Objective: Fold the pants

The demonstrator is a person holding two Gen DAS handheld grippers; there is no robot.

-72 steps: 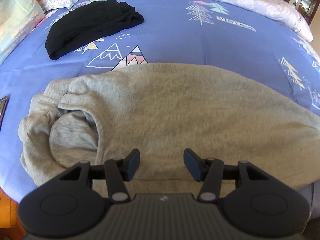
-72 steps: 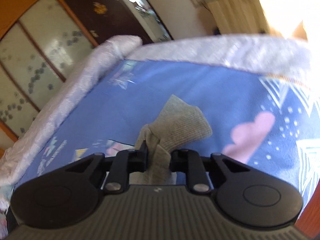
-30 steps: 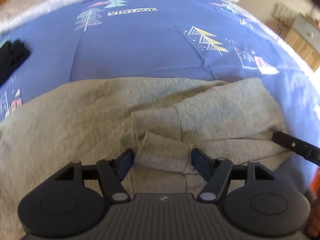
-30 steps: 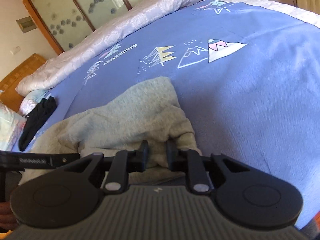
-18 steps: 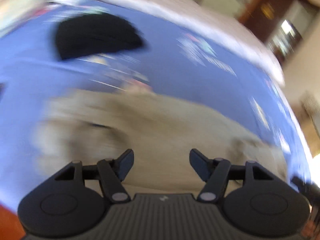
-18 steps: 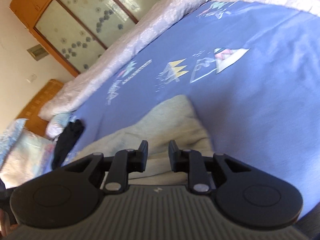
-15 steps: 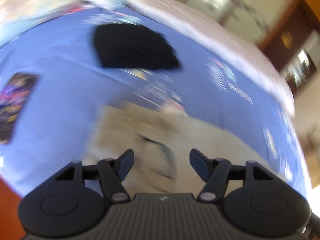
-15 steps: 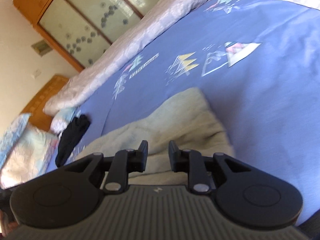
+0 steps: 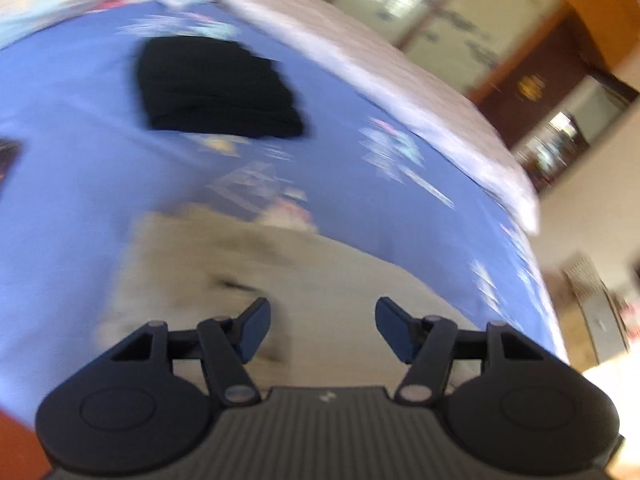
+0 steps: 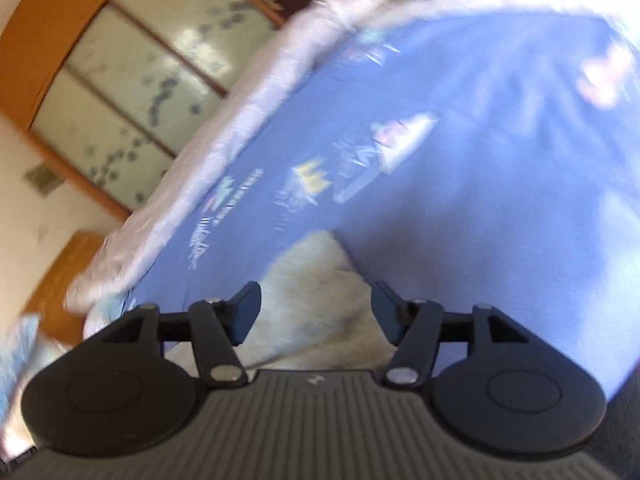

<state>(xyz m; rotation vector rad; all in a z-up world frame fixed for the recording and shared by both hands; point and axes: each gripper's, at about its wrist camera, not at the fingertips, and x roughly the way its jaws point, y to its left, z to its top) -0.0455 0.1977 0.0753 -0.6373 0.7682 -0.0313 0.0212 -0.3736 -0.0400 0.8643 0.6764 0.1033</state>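
Observation:
The grey sweatpants (image 9: 240,264) lie folded over on the blue patterned bedspread (image 9: 80,168); this view is blurred by motion. My left gripper (image 9: 322,330) is open and empty, held just above the near part of the pants. In the right wrist view the pants' end (image 10: 316,304) lies between and just beyond the fingers. My right gripper (image 10: 316,316) is open and empty above that end.
A folded black garment (image 9: 216,88) lies farther back on the bed. A white quilt (image 9: 360,68) runs along the far edge. A dark flat object (image 9: 8,156) sits at the left edge. Wooden wardrobe doors with glass panels (image 10: 132,80) stand behind the bed.
My right gripper has opened and let go of the pants' end that it carried over. My left gripper stayed open and swung left over the pants. Both views are tilted and blurred.

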